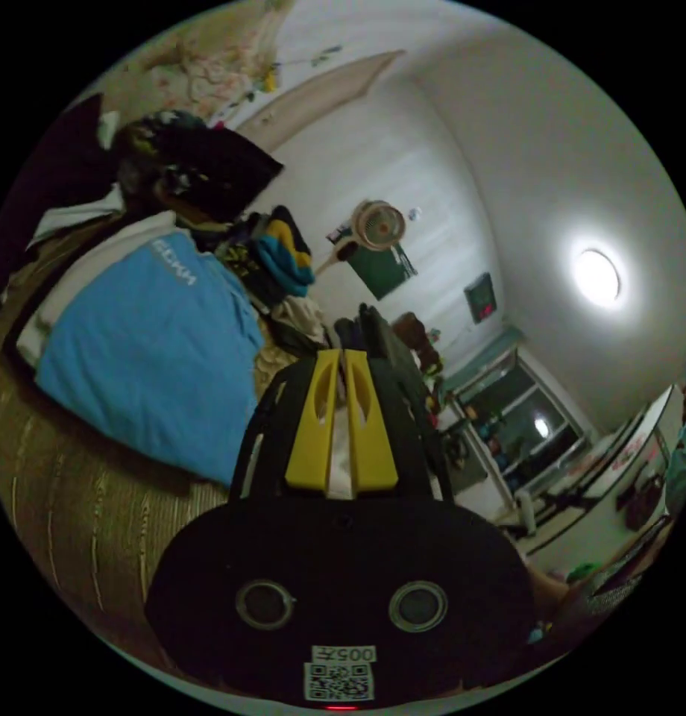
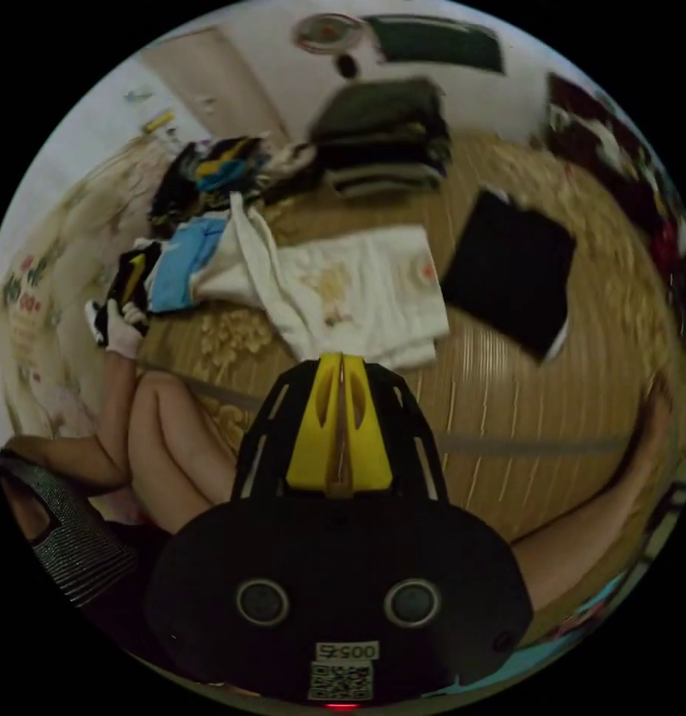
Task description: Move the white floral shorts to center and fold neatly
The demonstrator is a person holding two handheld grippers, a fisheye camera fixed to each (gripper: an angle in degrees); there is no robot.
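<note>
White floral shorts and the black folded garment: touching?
Apart. In the right gripper view, a strip of bare mat separates the white floral shorts from the black folded garment.

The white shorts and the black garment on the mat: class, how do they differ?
The white shorts are pale with a faint floral print; the black garment is plain and dark. The shorts lie rumpled, with a loose strip trailing off; the black garment is folded into a flat square. The shorts touch a blue garment; the black one lies apart. Both rest on the woven mat.
</note>
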